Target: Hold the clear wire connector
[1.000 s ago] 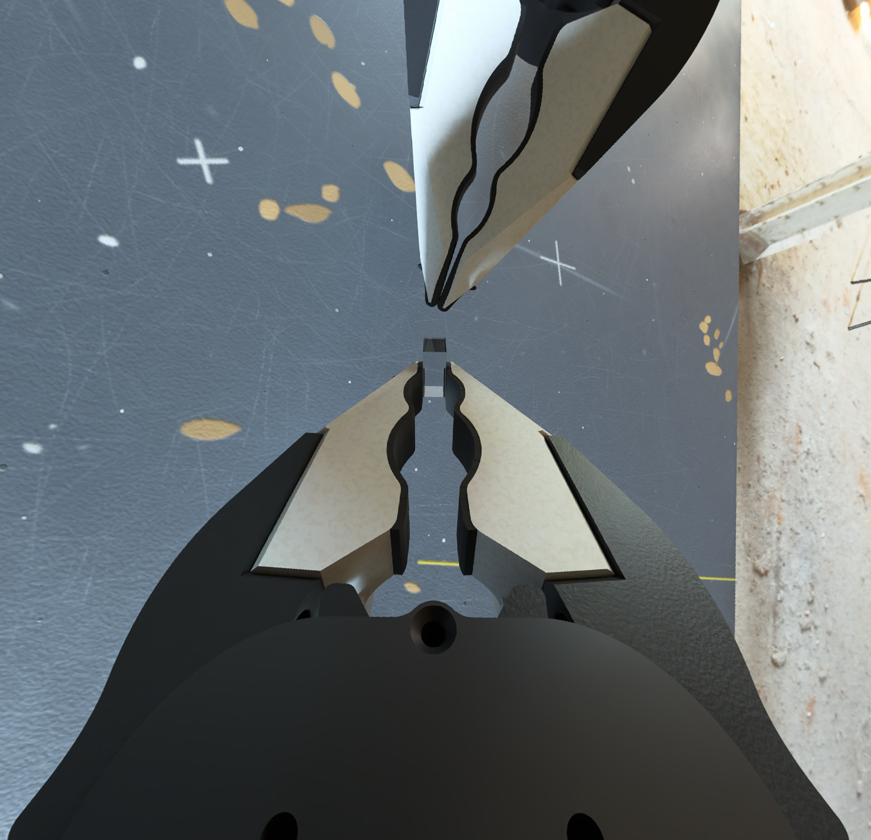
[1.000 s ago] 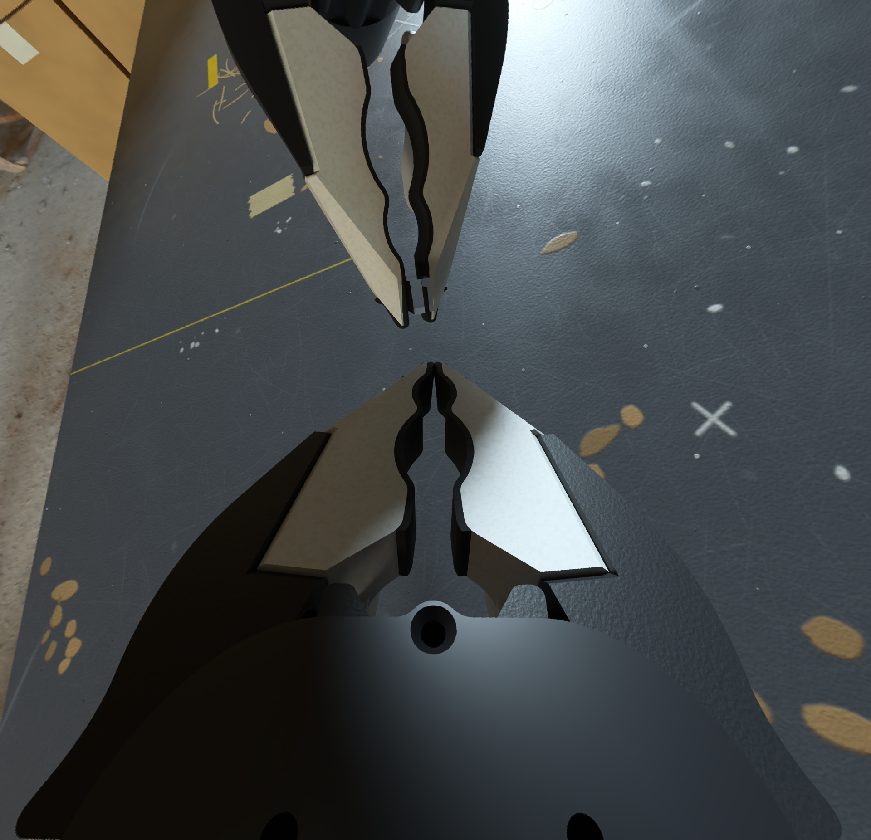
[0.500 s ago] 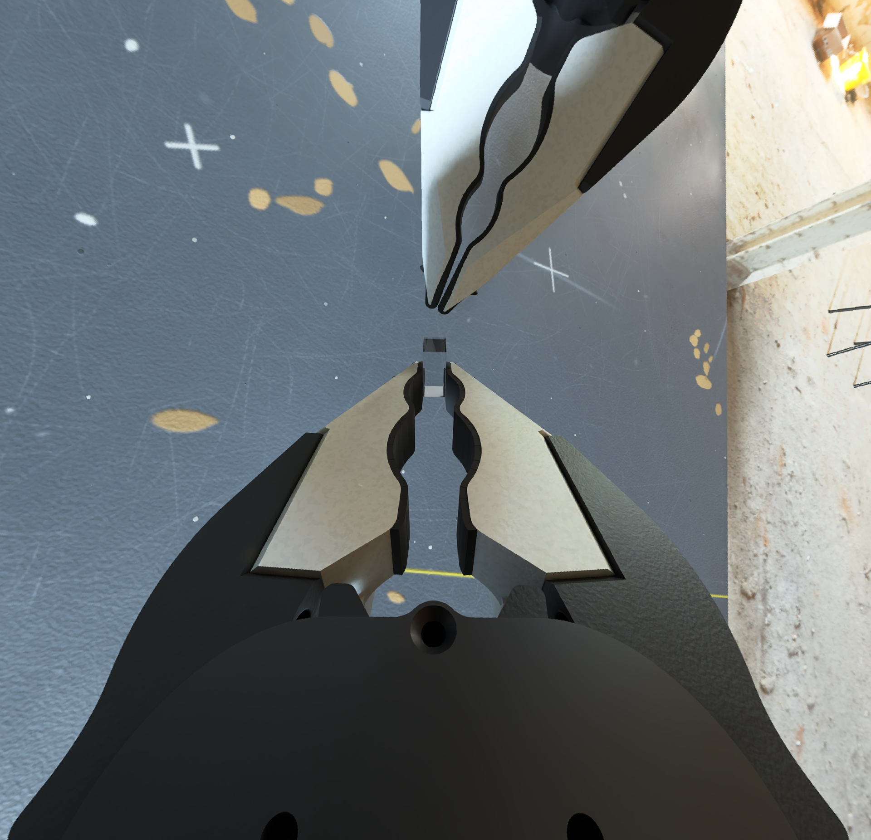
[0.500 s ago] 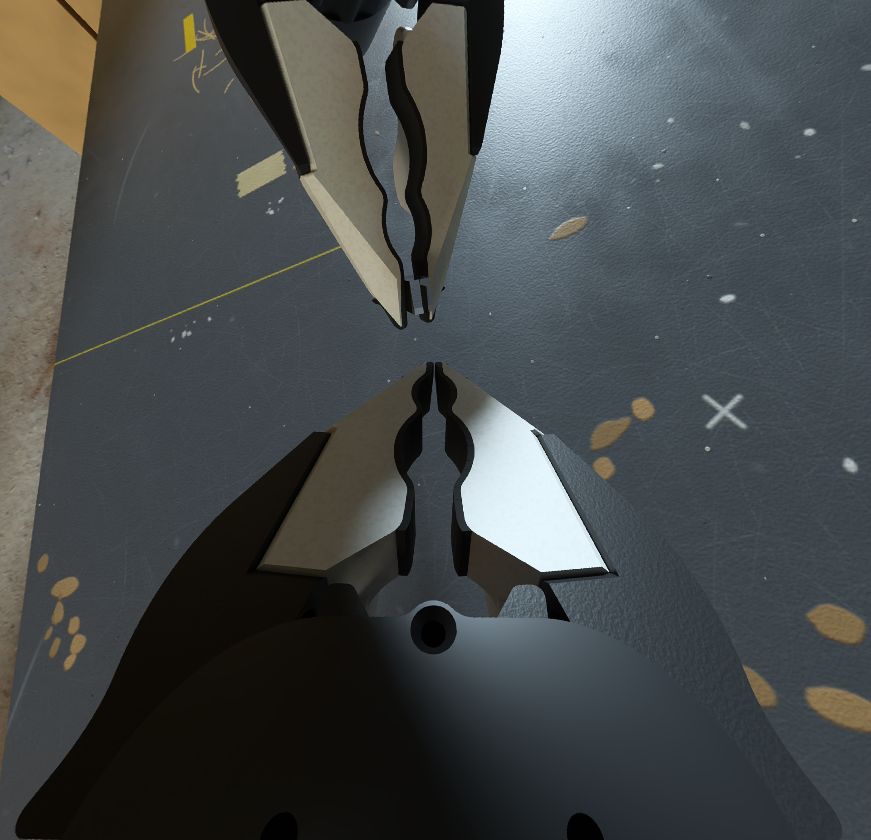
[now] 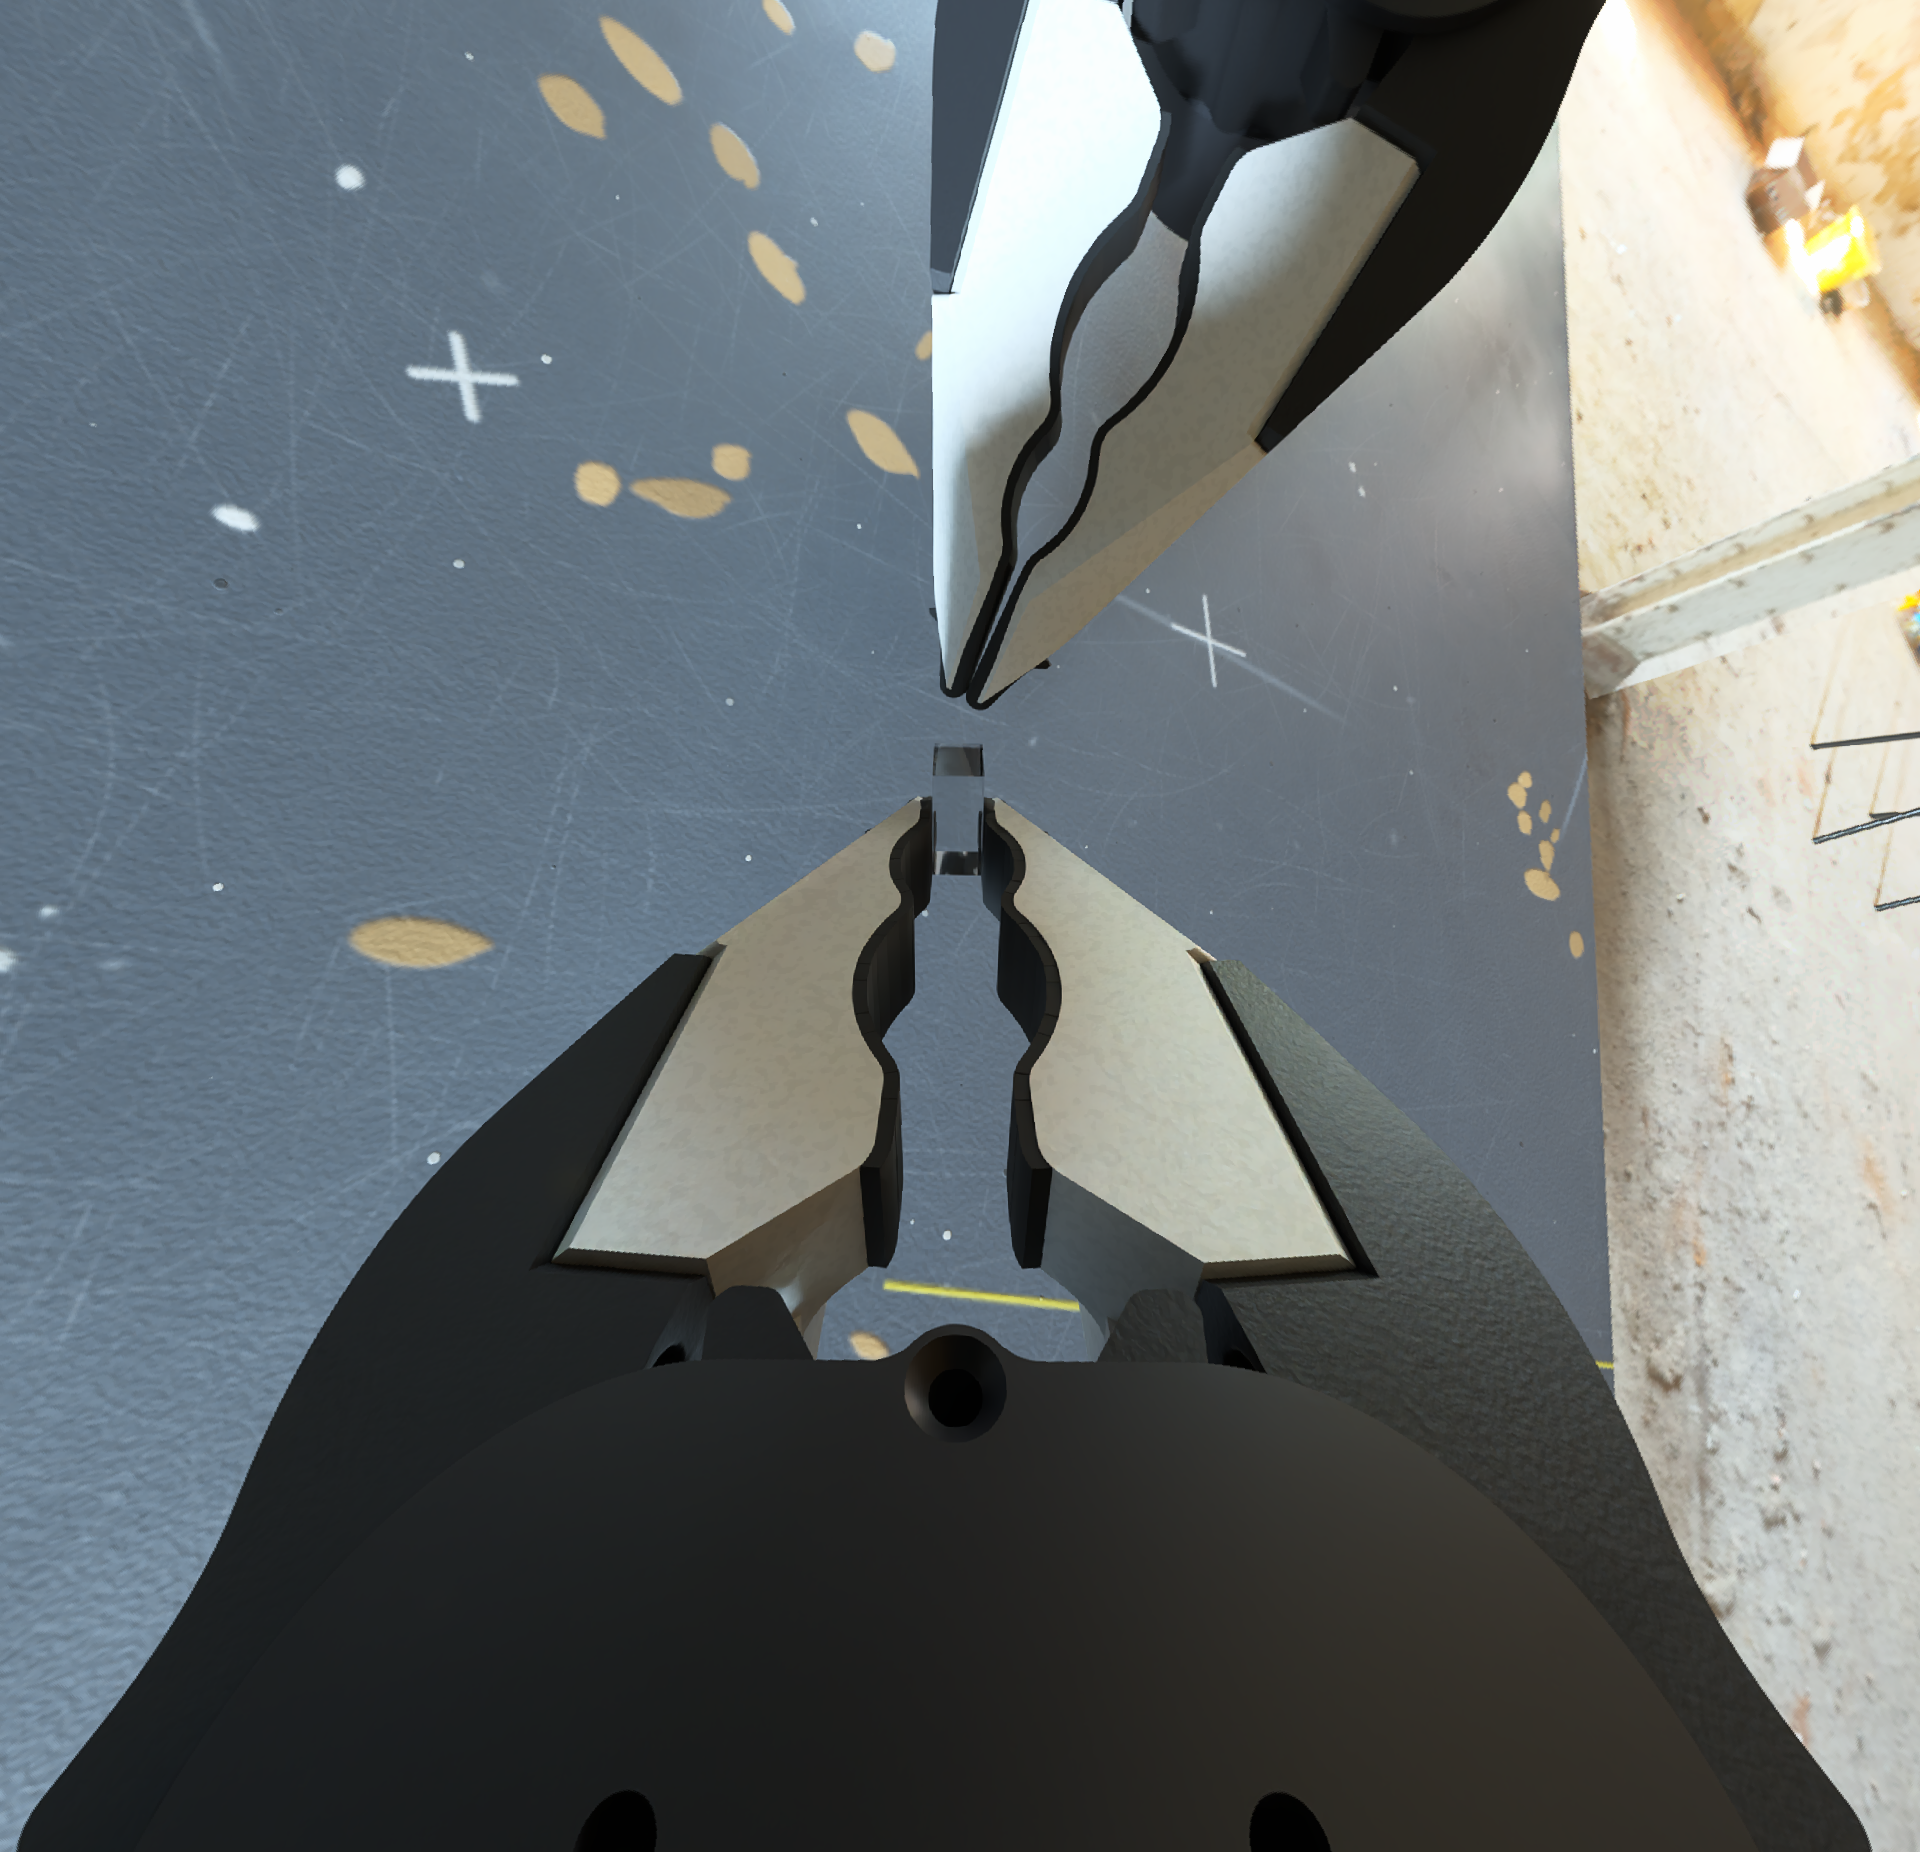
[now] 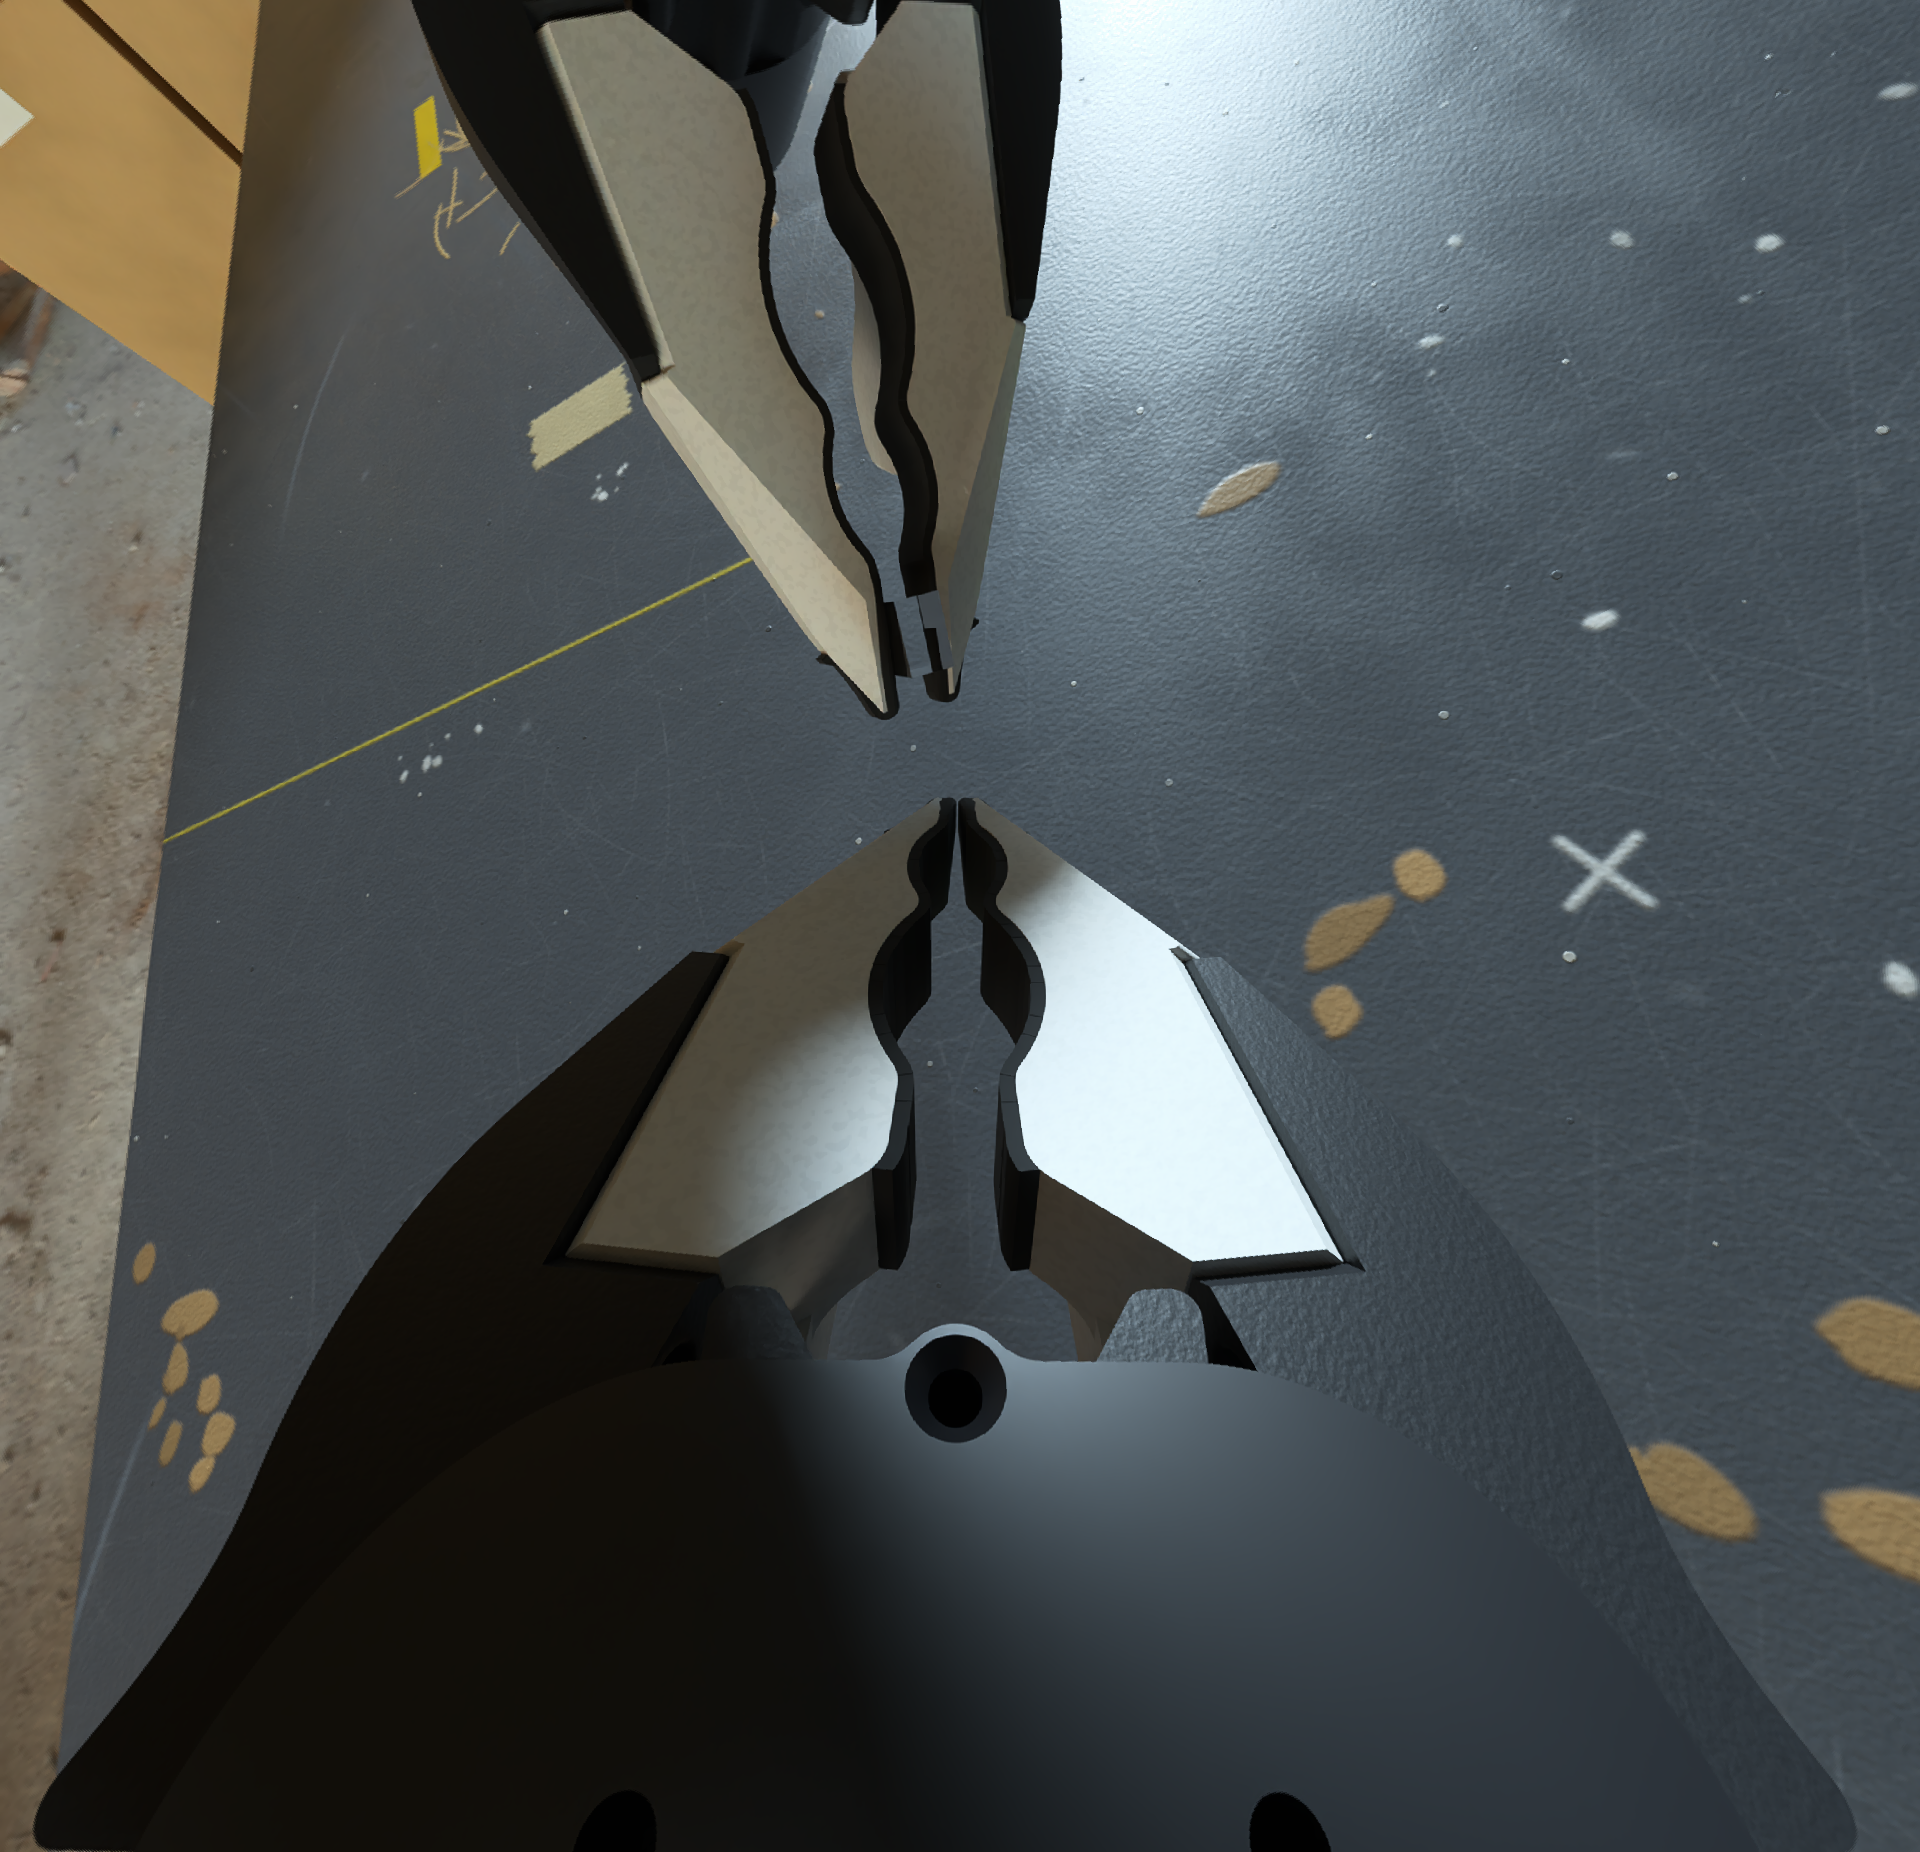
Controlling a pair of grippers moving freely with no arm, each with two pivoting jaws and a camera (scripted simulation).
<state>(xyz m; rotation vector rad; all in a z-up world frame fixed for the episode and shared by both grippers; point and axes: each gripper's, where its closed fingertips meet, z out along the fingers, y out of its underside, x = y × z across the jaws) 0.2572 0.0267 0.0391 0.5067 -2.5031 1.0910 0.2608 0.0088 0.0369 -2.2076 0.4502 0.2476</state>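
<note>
Scuffed grey tabletop (image 5: pixel 312 1127) lay beneath. Left wrist view: left gripper (image 5: pixel 957 813) pinched the clear wire connector (image 5: pixel 957 815) at its tips, presenting it toward the opposing right gripper (image 5: pixel 964 699). Right wrist view: right gripper (image 6: pixel 954 803) pressed together, empty, just short of the connector (image 6: pixel 928 639).

We count two claws: the left claw (image 5: pixel 957 815) and the right claw (image 6: pixel 954 803), tip to tip. We count one clear wire connector (image 5: pixel 957 794), pinched in the left claw. One dark surface (image 5: pixel 312 763) lies under them. On it we see two white crosses in the left wrist view and one yellow line (image 6: pixel 457 701).
</note>
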